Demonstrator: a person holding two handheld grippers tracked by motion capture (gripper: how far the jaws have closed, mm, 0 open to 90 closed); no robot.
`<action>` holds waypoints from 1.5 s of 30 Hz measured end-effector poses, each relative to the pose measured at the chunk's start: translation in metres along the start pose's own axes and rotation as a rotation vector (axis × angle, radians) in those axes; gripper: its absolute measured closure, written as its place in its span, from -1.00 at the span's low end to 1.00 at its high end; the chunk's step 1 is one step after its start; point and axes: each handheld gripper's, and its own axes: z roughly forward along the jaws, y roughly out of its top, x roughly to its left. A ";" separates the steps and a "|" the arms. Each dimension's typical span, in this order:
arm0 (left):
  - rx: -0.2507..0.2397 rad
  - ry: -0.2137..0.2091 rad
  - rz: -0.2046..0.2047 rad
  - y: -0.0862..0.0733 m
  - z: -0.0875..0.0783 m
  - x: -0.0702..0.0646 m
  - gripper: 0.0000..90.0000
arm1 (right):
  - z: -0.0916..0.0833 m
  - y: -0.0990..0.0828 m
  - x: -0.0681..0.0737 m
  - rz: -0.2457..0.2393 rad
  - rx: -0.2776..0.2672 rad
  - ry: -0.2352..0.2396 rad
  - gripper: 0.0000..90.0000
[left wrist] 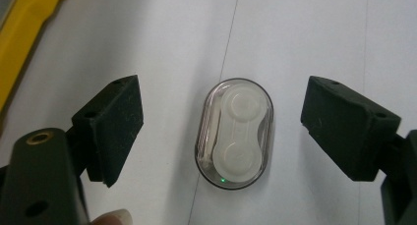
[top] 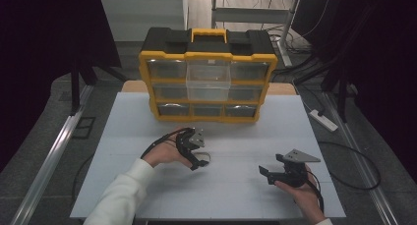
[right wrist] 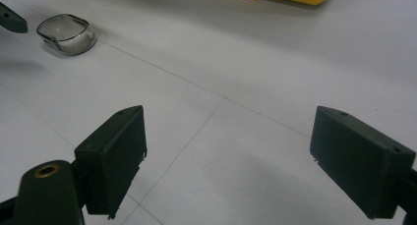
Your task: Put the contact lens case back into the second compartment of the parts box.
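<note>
Step in hand: pickup approach. The left gripper [left wrist: 223,131] hangs with fingers wide; the clear oval case [left wrist: 234,133] lies on the table [left wrist: 305,33] centred between them, untouched. Next: lower, then close. The right gripper [right wrist: 228,161] stands wide and empty.

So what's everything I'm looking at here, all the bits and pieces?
small case: one, clear oval shell with white insert and a tiny green light, lying on the table between the left claw's open jaws, untouched.
drawer organiser: one, yellow frame, black top, yellow handle, clear drawers in three rows, standing at the table's far edge; one upper middle drawer sticks out.
table: one, white top with thin seam lines.
power strip: one, white, on the floor at the right.
left claw: one, black, jaws open, poised over the small case.
right claw: one, black, jaws open, holding nothing, over bare table.
sleeve: one, white, on the person's left arm.
</note>
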 end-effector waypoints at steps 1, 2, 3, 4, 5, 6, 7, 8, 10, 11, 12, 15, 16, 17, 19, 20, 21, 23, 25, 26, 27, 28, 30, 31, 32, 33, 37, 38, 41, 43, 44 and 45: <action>0.000 0.000 0.000 0.000 0.000 0.000 -0.62 | 0.000 0.000 0.000 0.000 0.000 0.000 -0.70; 0.004 -0.004 -0.004 0.000 0.001 0.000 -0.62 | 0.000 0.000 0.000 0.000 0.000 0.000 -0.70; 0.008 -0.008 -0.006 -0.001 0.002 0.001 -0.62 | 0.000 0.000 0.000 0.000 0.000 0.000 -0.70; 0.012 -0.013 -0.016 -0.001 0.005 0.001 -0.62 | 0.000 0.000 0.000 0.000 0.001 0.000 -0.70; 0.018 -0.016 -0.014 -0.001 0.006 0.002 -0.62 | 0.000 0.000 0.000 0.000 0.001 0.000 -0.70; 0.021 -0.019 -0.016 -0.001 0.007 0.002 -0.62 | 0.000 0.000 0.000 0.000 0.001 0.001 -0.70; 0.024 -0.022 -0.016 -0.002 0.008 0.002 -0.62 | 0.000 0.000 0.000 0.000 0.001 0.001 -0.70; 0.023 -0.025 -0.018 -0.002 0.009 0.002 -0.62 | 0.000 0.000 0.000 0.000 0.002 0.001 -0.70; 0.036 -0.035 -0.015 -0.002 0.012 0.002 -0.62 | 0.000 0.000 0.000 0.000 0.002 0.000 -0.70; 0.041 -0.041 -0.016 -0.002 0.013 0.002 -0.62 | 0.000 0.000 0.000 0.000 0.003 0.000 -0.70; 0.041 -0.041 -0.016 -0.002 0.013 0.002 -0.62 | 0.000 0.000 0.000 0.000 0.003 0.000 -0.70; 0.054 -0.050 -0.019 -0.003 0.015 0.002 -0.61 | 0.000 0.000 0.000 -0.001 0.004 0.001 -0.70; 0.058 -0.054 -0.023 -0.003 0.017 0.003 -0.61 | 0.000 0.000 0.000 0.000 0.004 0.001 -0.70; 0.062 -0.056 -0.023 -0.003 0.018 0.003 -0.61 | 0.000 0.000 0.000 -0.002 0.003 0.001 -0.70; 0.061 -0.059 -0.022 -0.004 0.020 0.004 -0.60 | 0.000 0.000 0.000 -0.002 0.003 0.001 -0.70; 0.063 -0.060 -0.023 -0.004 0.020 0.004 -0.60 | 0.000 0.000 0.000 -0.002 0.004 0.002 -0.70; 0.063 -0.060 -0.023 -0.004 0.020 0.004 -0.59 | 0.000 0.000 0.000 -0.002 0.004 0.002 -0.70; 0.074 -0.067 -0.022 -0.004 0.021 0.004 -0.59 | 0.001 0.000 0.000 -0.002 0.006 0.004 -0.70; 0.082 -0.070 -0.024 -0.005 0.022 0.005 -0.58 | 0.001 0.000 0.000 -0.001 0.007 0.006 -0.70; 0.084 -0.072 -0.025 -0.005 0.022 0.005 -0.58 | 0.001 0.000 0.000 0.000 0.009 0.007 -0.70; 0.083 -0.078 -0.027 -0.005 0.023 0.005 -0.57 | 0.001 0.000 0.000 0.000 0.009 0.007 -0.70; 0.083 -0.078 -0.027 -0.005 0.023 0.005 -0.56 | 0.001 0.000 0.000 0.000 0.009 0.007 -0.70; 0.094 -0.087 -0.024 -0.005 0.024 0.004 -0.55 | 0.001 0.000 0.000 -0.001 0.010 0.007 -0.70; 0.102 -0.094 -0.015 -0.005 0.027 0.004 -0.54 | 0.001 0.000 0.001 -0.001 0.011 0.007 -0.70; 0.105 -0.099 -0.015 -0.005 0.027 0.003 -0.53 | 0.002 0.000 0.001 -0.002 0.011 0.007 -0.70; 0.106 -0.102 -0.018 -0.005 0.027 0.003 -0.52 | 0.002 0.000 0.001 -0.002 0.011 0.008 -0.70; 0.107 -0.131 -0.026 -0.005 0.026 0.004 -0.37 | 0.002 0.000 0.000 -0.002 0.011 0.009 -0.70; 0.103 -0.134 -0.023 -0.006 0.026 0.004 -0.32 | 0.002 0.000 0.000 -0.001 0.012 0.009 -0.71; 0.101 -0.132 -0.026 -0.006 0.024 0.004 -0.10 | 0.002 0.000 0.001 -0.002 0.012 0.010 -0.71; 0.098 -0.132 -0.032 -0.006 0.023 0.005 0.01 | 0.002 0.000 0.001 -0.002 0.012 0.010 -0.71; 0.096 -0.133 -0.026 -0.006 0.023 0.005 0.05 | 0.002 0.000 0.001 -0.002 0.012 0.009 -0.71; 0.096 -0.134 -0.024 -0.006 0.023 0.005 0.06 | 0.002 0.000 0.001 -0.002 0.012 0.009 -0.71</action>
